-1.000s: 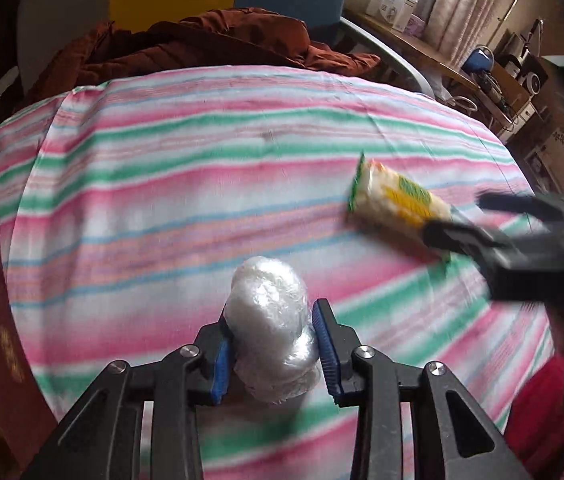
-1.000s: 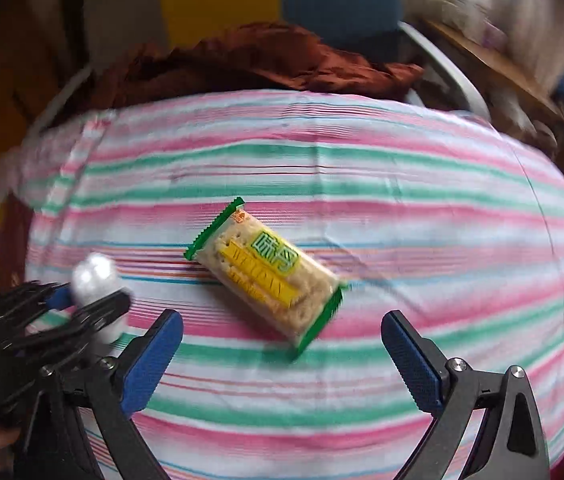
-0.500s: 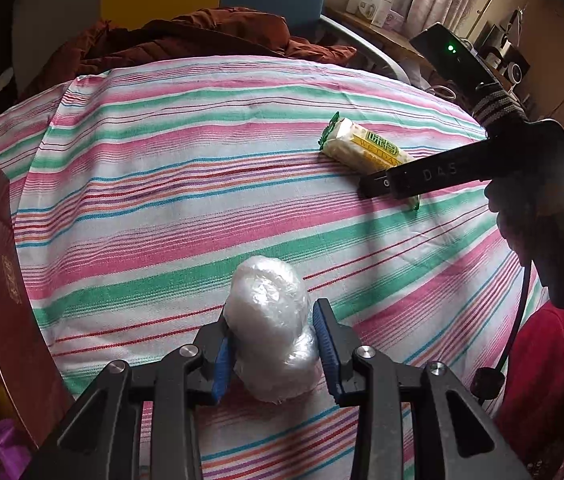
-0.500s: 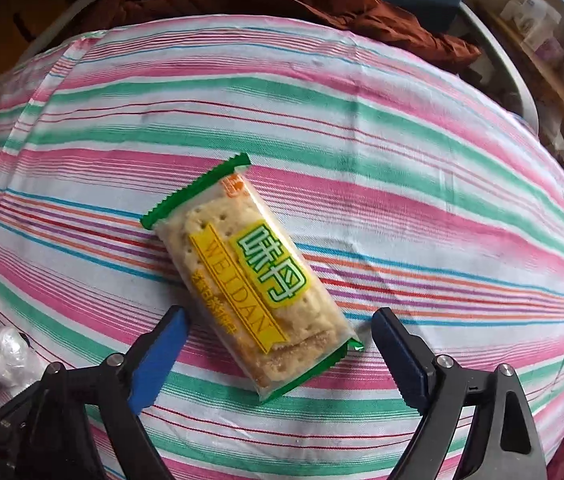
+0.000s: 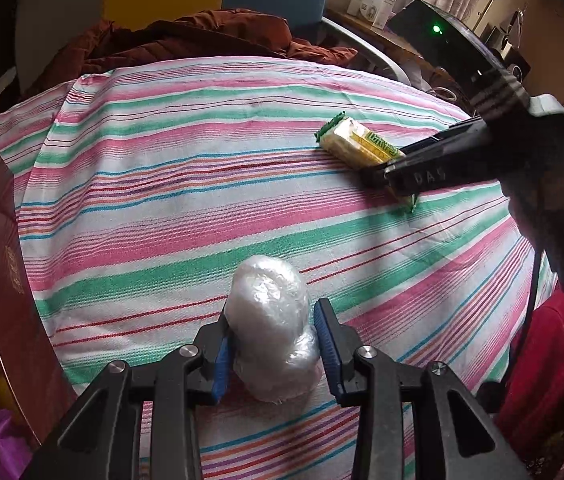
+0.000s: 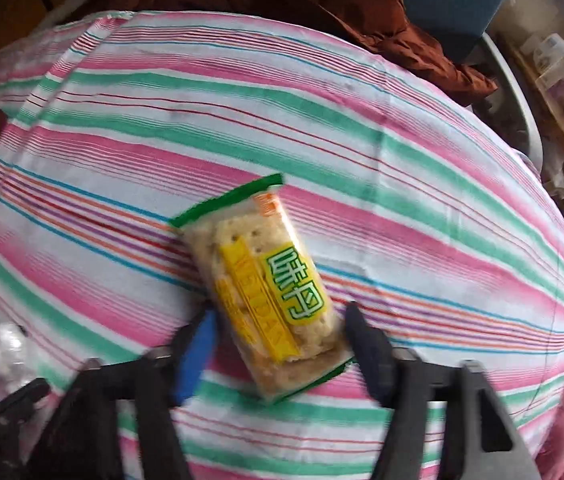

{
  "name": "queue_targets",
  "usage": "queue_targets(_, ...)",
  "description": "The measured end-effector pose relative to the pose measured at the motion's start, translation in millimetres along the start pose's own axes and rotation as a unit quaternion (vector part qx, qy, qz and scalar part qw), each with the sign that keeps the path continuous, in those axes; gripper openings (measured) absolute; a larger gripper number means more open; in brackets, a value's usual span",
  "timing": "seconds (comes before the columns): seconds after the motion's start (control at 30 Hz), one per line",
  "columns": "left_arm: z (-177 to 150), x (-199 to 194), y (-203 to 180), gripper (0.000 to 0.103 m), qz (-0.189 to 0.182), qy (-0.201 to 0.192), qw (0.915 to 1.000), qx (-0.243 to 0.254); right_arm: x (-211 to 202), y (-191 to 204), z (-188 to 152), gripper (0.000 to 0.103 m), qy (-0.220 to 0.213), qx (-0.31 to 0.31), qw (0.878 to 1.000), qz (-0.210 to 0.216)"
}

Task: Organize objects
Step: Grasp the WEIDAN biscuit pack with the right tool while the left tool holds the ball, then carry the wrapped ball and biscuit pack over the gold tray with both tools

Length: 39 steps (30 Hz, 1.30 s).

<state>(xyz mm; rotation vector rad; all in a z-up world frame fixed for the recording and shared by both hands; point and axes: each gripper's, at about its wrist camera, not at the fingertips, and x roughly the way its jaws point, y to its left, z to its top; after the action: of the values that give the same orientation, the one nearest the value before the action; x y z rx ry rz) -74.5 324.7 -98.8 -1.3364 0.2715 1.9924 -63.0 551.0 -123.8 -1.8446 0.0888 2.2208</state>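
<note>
On the striped tabletop (image 5: 162, 184), the left gripper (image 5: 274, 344) has its blue-padded fingers clamped against a plastic-wrapped bundle (image 5: 270, 320), while the right gripper (image 6: 278, 344) stands open, its fingers straddling the near end of the cracker packet (image 6: 262, 284).

A: Which markings are legible?
B: The cracker packet (image 6: 268, 292) carries "WEIDAN" on its yellow band and two Chinese characters, apparently 味丹, on its green label. The right gripper (image 5: 378, 178) body reads "DAS".
</note>
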Motion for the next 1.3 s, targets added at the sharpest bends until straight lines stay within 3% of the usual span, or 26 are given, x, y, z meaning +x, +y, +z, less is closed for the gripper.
queue_targets(0.07,-1.8,-1.9,0.4,0.037,-0.001,-0.002,1.0,-0.002,-2.9,8.6,-5.4,0.05,-0.002,-0.016,1.0,-0.023)
queue_targets(0.23,-13.7,-13.1,-1.7,0.037,-0.003,-0.007,1.0,0.005,-15.5,11.5,-31.4,0.05,-0.019,0.019,1.0,-0.013)
queue_targets(0.43,-35.4,-46.0,-3.5,0.037,-0.011,-0.031,0.9993,0.019,-37.1,31.3,-56.5,0.05,-0.046,0.05,0.997,0.037)
queue_targets(0.6,-53.6,-86.0,9.5,0.037,-0.02,-0.06,0.9979,0.016,-71.4,41.9,-74.9,0.05,-0.095,0.088,0.987,0.099)
queue_targets(0.8,-78.8,-145.3,61.8,0.037,-0.002,-0.11,0.9929,-0.045,-108.4,113.4,-82.0,0.05,-0.147,0.071,0.976,0.147)
queue_targets(0.97,-102.5,-187.8,120.7,0.037,0.041,-0.15,0.98,-0.124,-145.4,173.0,-82.6,0.05,-0.199,0.037,0.96,0.195)
queue_targets(1.17,-123.5,-196.9,155.9,0.037,0.097,-0.158,0.968,-0.168,-170.8,261.4,-75.3,0.05,-0.245,-0.036,0.941,0.228)
queue_targets(1.3,-133.1,-197.9,162.7,0.037,0.115,-0.159,0.9652,-0.173,-170.3,298.3,-62.9,0.05,-0.245,-0.063,0.942,0.221)
